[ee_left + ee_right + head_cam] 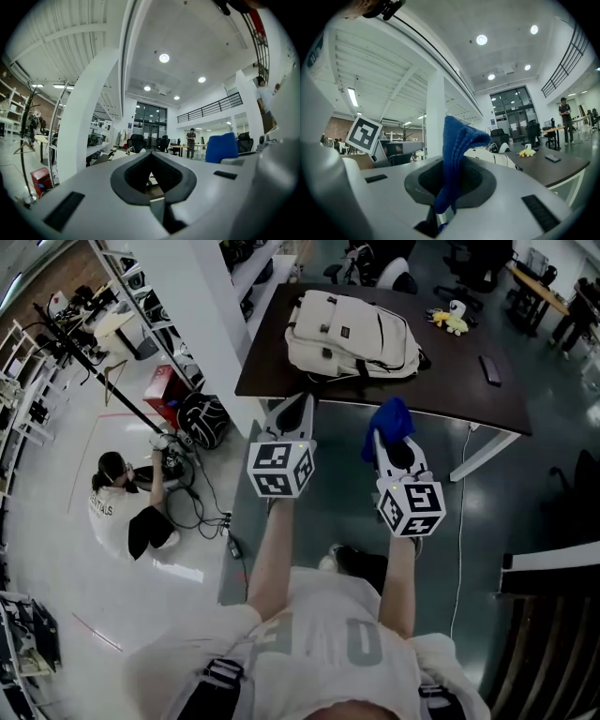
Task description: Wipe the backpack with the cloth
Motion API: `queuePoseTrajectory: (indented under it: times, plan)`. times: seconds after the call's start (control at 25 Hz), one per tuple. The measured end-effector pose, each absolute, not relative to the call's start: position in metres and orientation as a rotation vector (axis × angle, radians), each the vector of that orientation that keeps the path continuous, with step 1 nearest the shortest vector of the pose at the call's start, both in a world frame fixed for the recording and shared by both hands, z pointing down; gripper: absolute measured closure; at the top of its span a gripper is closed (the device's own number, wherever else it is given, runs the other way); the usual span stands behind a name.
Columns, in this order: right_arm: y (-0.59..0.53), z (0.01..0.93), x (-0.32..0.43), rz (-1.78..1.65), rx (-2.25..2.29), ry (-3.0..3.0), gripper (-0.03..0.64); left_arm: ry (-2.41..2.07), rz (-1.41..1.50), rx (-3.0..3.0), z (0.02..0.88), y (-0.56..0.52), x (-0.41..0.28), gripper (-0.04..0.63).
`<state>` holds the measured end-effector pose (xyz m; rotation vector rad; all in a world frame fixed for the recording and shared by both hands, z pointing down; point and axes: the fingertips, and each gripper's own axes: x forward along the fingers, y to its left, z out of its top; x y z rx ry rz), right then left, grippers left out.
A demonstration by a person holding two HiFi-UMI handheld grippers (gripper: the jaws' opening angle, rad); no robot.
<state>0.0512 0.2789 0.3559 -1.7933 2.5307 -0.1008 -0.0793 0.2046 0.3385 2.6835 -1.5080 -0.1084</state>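
Backpack [352, 334] lies on the dark tabletop [450, 395], ahead of my left tool [290, 414], which is closed and empty. Beside it, my right tool [394, 452] clamps the blue cloth [390, 421]. Glossy floor [511, 493] lies beneath both.

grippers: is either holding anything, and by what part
The right gripper is shut on the cloth, pinching its lower end; the rest stands up above the jaws. The left gripper is shut on nothing.
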Motion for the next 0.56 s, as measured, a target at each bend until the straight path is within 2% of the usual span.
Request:
queuePoseTrajectory:
  times: [0.56]
  plan:
    - [0.259,0.351,0.048,-0.091,-1.787,2.555,0.578,-1.485,-0.049,2.745,0.339,0.209,-0.065,0.591]
